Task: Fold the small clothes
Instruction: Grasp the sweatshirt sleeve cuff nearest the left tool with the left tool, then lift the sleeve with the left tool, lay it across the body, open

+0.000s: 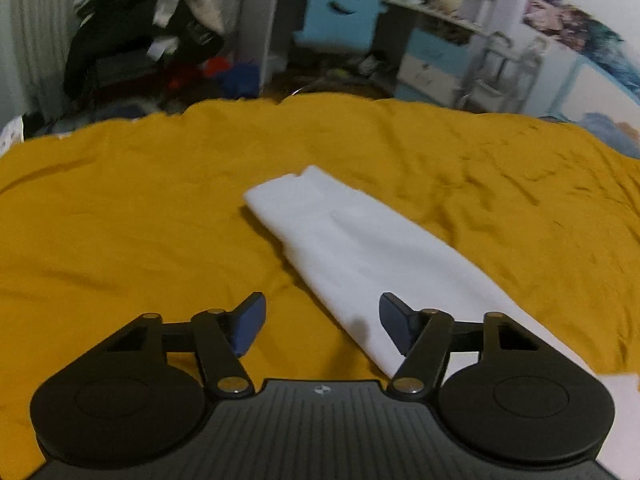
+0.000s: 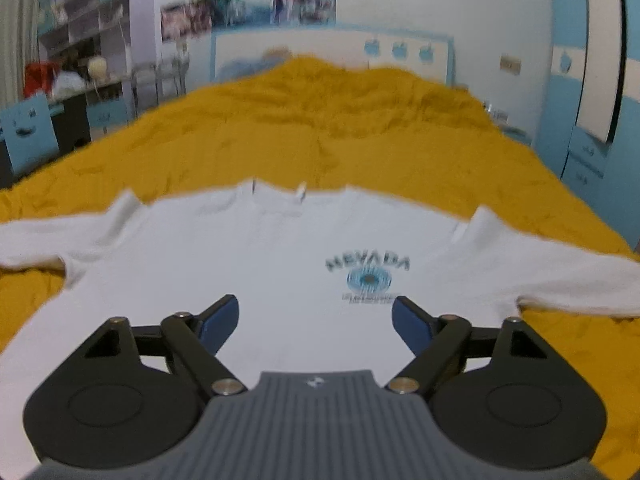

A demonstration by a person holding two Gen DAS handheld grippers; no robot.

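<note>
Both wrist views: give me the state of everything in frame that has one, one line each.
White long-sleeve shirt: spread flat, print side up, both sleeves out sideways, not yet folded.
Shirt sleeve: stretched straight across the cover, lying flat.
Yellow bed cover: spread out, lightly wrinkled.
Left gripper: open, empty, at the sleeve's edge.
Right gripper: open, empty, over the shirt body.

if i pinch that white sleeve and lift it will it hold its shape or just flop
The white sleeve would probably flop: it lies flat and soft on the yellow bedspread. It looks light, likely dragging the white shirt along.
</note>
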